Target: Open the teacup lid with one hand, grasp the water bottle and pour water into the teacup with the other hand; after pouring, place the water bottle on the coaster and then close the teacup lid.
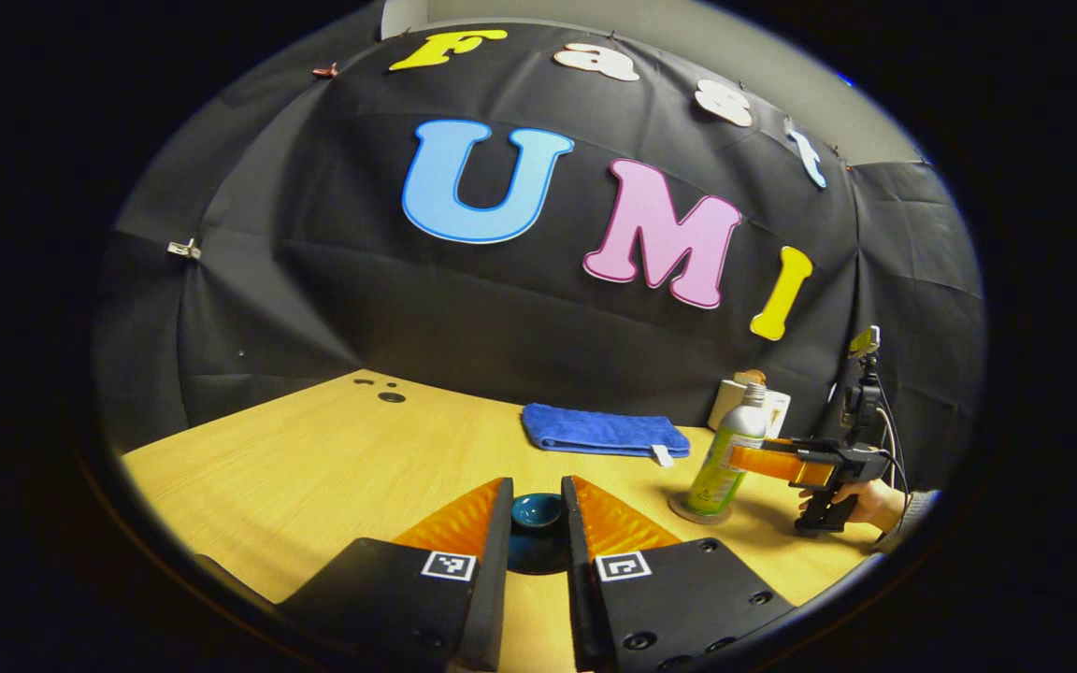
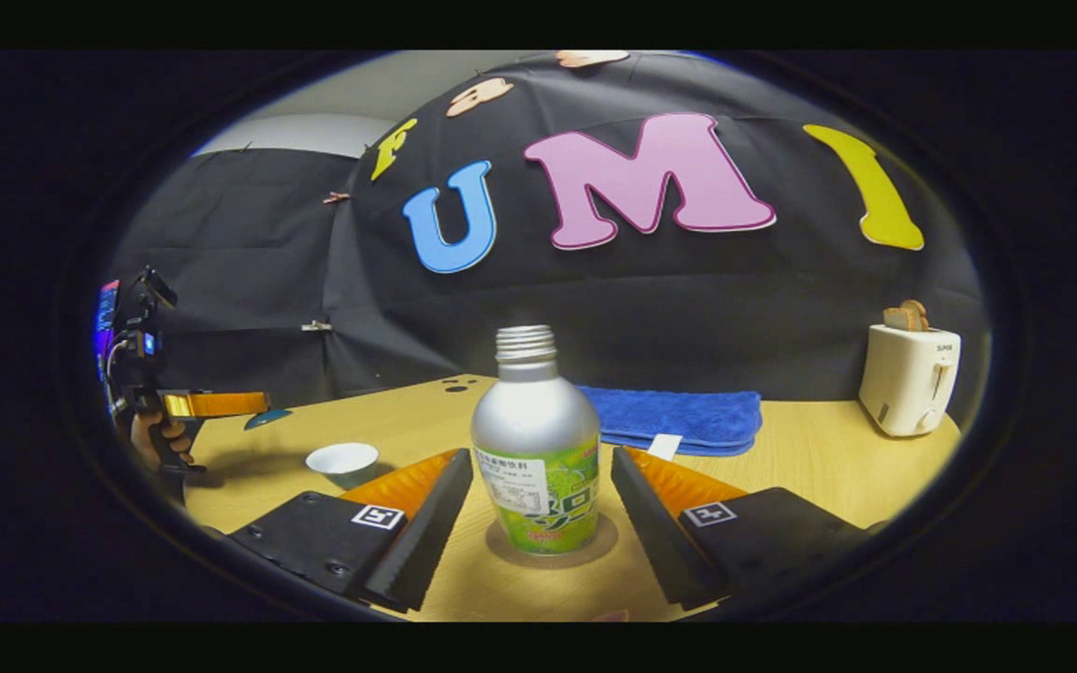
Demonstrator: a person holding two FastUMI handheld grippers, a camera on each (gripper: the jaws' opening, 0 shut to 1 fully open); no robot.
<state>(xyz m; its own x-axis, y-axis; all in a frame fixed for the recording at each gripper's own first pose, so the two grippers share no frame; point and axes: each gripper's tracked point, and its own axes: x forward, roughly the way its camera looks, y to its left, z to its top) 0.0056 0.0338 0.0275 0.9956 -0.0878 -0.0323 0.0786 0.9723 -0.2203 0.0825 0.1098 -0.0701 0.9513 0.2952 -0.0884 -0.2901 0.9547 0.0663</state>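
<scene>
I see table carrying blue towel, toaster at far right. Water bottle upright on coaster; my right gripper jaws released, straddling it, not touching. Teacup uncovered, left of bottle. My left gripper jaws clenched on teacup lid, above table.
</scene>
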